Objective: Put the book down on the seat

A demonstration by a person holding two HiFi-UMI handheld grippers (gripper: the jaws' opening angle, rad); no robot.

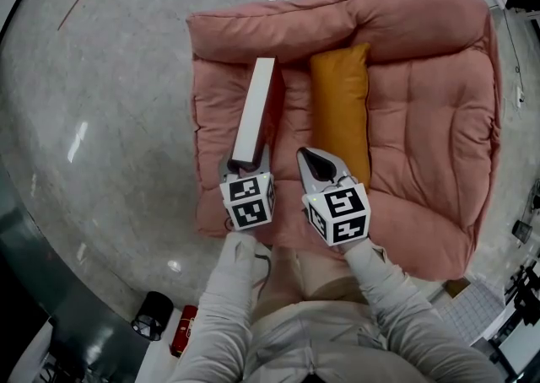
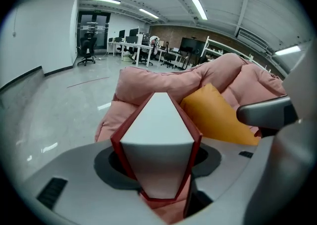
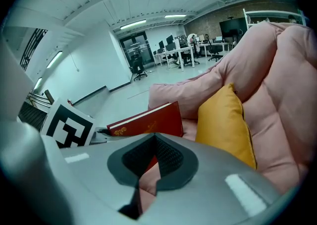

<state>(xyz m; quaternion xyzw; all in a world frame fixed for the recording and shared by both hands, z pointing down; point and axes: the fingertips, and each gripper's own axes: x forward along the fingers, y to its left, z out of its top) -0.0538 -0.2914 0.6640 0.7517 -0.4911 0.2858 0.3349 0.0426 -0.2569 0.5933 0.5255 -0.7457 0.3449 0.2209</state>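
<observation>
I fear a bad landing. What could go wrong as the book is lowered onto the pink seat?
The left gripper holds the book by one end only, on edge, so it may tilt or slip. The orange pillow lies close beside it; the book could end leaning on that, not flat on the seat.
</observation>
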